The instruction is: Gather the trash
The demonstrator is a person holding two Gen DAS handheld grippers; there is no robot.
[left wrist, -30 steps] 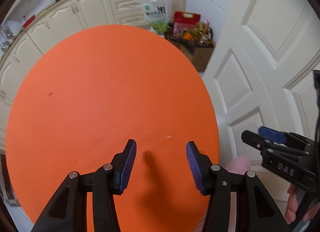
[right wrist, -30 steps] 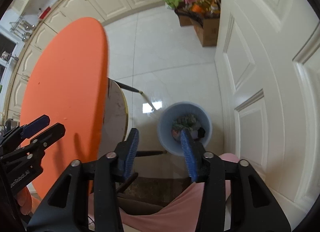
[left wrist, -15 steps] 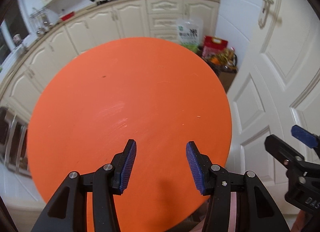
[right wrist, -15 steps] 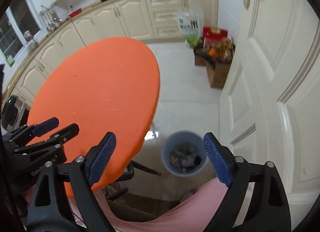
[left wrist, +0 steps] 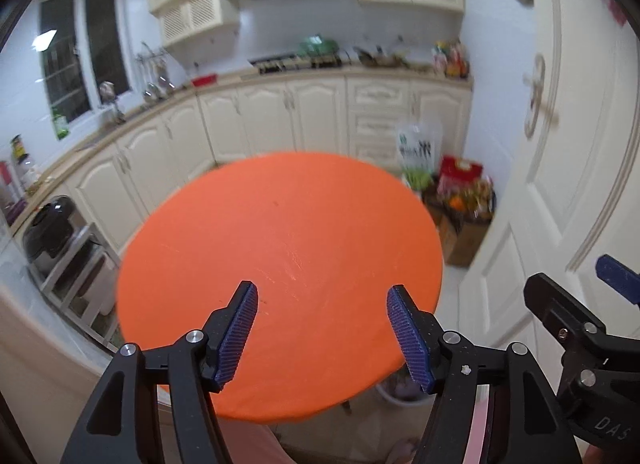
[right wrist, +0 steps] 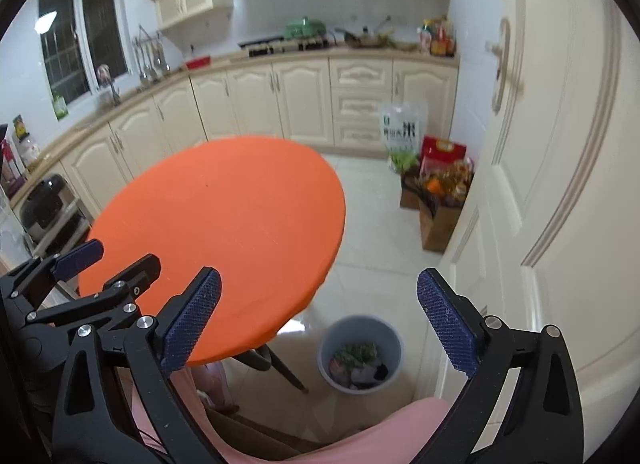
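Kitchen: one orange table (right wrist: 224,200), one trash bin (right wrist: 360,352), two empty grippers.

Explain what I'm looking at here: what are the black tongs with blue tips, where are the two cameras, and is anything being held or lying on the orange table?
No robot here: a person holds a two-finger gripper in each hand, and a fisheye camera on each looks forward along its fingers. One picture comes from the left gripper, the other from the right gripper; each also catches its neighbour at the picture's edge. Both stand open with nothing between the blue pads, and both have just been opening wider. The round orange table appears bare apart from faint scuffs. On the floor beside it sits a grey-blue bin with trash inside. The pink fabric at the bottom is the person's clothing. Behind are kitchen cabinets and a white door, with boxes and bags of groceries against it.
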